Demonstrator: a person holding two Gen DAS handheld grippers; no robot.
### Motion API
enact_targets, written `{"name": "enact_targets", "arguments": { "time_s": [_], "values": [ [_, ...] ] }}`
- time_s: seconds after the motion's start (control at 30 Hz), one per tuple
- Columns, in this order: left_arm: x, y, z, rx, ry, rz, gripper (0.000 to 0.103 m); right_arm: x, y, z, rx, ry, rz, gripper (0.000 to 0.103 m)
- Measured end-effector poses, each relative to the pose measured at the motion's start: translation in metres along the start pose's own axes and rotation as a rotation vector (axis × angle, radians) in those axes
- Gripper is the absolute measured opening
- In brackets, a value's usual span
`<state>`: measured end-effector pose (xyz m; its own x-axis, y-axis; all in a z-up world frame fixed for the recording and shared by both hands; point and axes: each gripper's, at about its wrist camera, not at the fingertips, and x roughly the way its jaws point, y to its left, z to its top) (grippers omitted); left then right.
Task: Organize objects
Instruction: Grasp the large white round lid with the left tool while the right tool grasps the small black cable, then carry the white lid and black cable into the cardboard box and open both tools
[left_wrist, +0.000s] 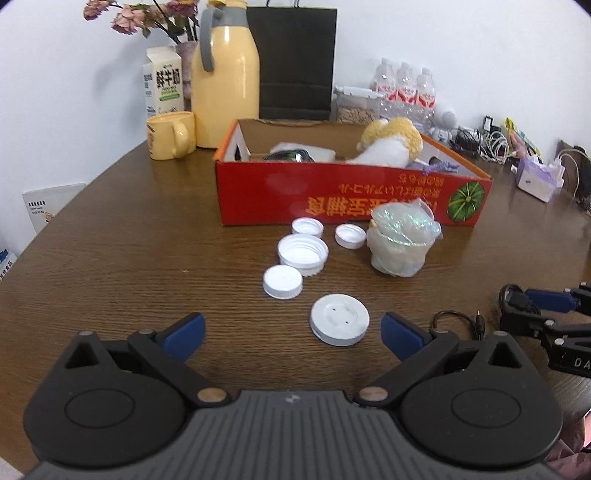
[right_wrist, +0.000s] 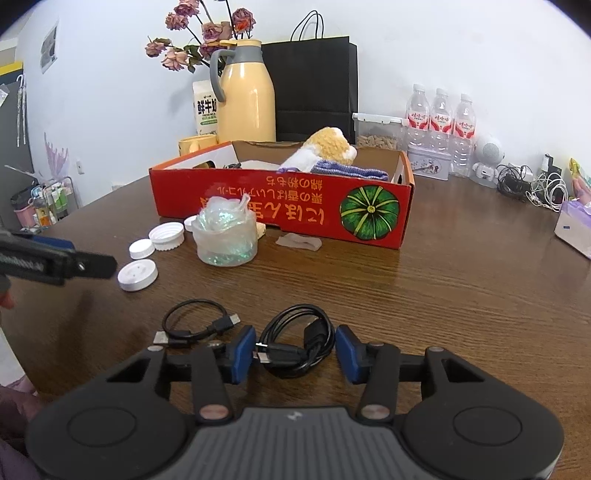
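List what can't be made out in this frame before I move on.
- Red box contents: both views, its front wall hides all but the plush toy and some cloth.
- Right tongs on the coiled black cable: right wrist view, pads flank it; contact unclear.
- Right tongs: left wrist view, cut off by the right edge.

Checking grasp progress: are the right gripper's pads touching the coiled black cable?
Cannot tell. Right wrist view shows the right gripper open around the coiled black cable; pad contact unclear.

You worked at a round, dark wooden table (right_wrist: 461, 295) set against a plain white wall (right_wrist: 461, 55) in even light.
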<state>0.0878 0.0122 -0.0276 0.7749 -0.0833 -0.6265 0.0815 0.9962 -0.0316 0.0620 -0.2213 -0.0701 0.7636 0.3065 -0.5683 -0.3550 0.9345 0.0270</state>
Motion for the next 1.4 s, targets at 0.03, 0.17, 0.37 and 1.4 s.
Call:
{"name": "enact_targets", "arguments": {
  "time_s": [0.03, 0.17, 0.37, 1.4],
  "values": [
    [0.003, -0.002, 0.0, 0.002, 0.006, 0.0, 0.103, 0.0, 0.0, 0.001, -0.002, -0.003, 0.002, 0.046],
    [0.012, -0.01, -0.001, 0.019, 0.008, 0.001, 0.103, 0.0, 0.001, 0.003, -0.004, -0.01, 0.008, 0.045],
    [0.02, -0.02, -0.001, 0.029, 0.008, -0.002, 0.071, -0.001, 0.001, 0.005, 0.002, -0.019, 0.016, 0.045],
    [0.017, -0.024, 0.099, 0.039, -0.235, -0.056, 0.041, 0.027, 0.012, 0.114, -0.085, -0.22, 0.033, 0.045]
  ]
}}
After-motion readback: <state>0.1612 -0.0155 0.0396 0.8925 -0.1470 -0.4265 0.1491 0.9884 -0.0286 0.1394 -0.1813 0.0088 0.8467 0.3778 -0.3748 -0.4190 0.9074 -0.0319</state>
